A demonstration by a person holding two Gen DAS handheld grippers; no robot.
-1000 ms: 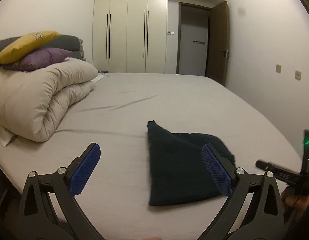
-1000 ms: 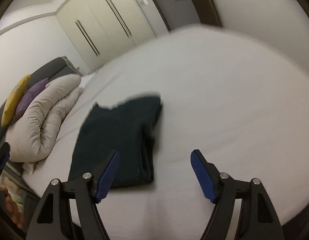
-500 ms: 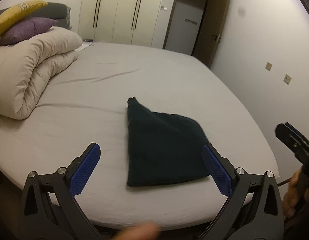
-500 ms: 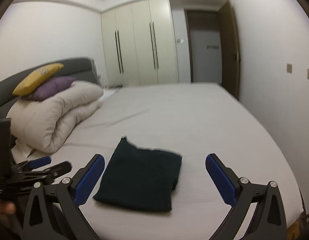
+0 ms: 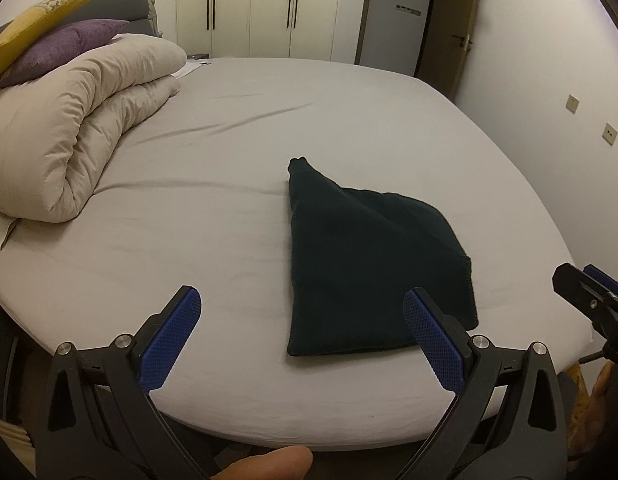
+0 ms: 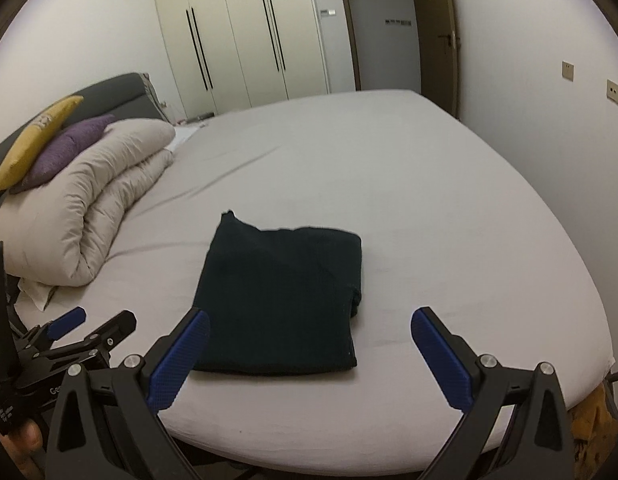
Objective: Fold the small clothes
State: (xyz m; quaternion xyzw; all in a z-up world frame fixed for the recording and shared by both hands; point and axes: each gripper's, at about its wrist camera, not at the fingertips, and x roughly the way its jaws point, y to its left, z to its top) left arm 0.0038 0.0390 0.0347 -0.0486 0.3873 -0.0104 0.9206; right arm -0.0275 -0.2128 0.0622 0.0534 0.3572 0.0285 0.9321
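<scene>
A dark folded garment lies flat on the grey bed sheet near the front edge. It also shows in the right wrist view. My left gripper is open and empty, held back over the bed's front edge, its right finger level with the garment's near right corner. My right gripper is open and empty, just short of the garment's near edge. Each gripper shows at the side of the other's view: the right one and the left one.
A rolled beige duvet lies at the left with a purple pillow and a yellow pillow on top. White wardrobes and a doorway stand behind the bed. A wall runs along the right.
Both grippers have drawn back from the garment toward the bed's front edge and steadied. The garment lies as before, folded and let go.
</scene>
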